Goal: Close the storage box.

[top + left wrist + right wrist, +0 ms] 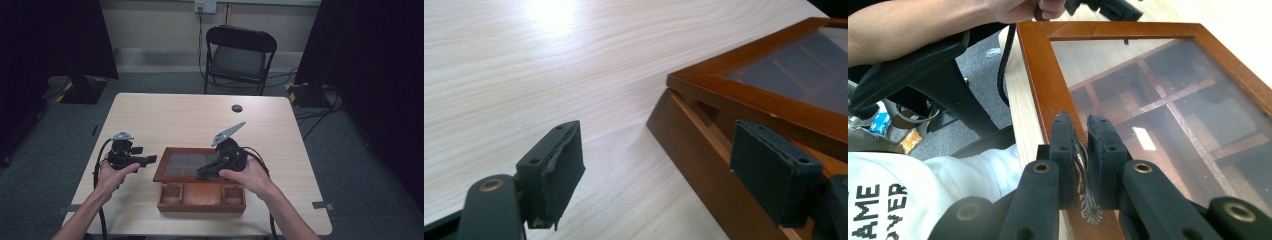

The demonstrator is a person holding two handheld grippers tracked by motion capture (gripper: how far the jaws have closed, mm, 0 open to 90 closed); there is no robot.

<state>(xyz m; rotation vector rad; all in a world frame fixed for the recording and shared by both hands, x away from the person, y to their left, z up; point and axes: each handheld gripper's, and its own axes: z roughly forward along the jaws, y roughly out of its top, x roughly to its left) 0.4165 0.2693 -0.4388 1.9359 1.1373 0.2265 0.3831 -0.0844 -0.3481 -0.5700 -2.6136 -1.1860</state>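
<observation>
Pale wood table [190, 117] carries a compartmented wooden box [201, 196], its glass-paned lid [186, 164] partly raised.
Right tool [1081, 142] pinches the lid's small metal handle [1086, 194], probably the best hold on a stiff, fragile lid; left tool [674, 165], jaws wide and empty, waits beside the box.

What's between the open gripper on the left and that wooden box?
Just bare table. In the left gripper view, pale wood separates the left gripper from the wooden box.

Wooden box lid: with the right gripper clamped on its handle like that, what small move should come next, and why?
Probably lift the lid a little further. The right gripper is shut on the metal handle at the lid's front edge, and the lid already sits raised off the wooden box, front compartments exposed. The left gripper is open beside the box's corner, holding nothing.
</observation>
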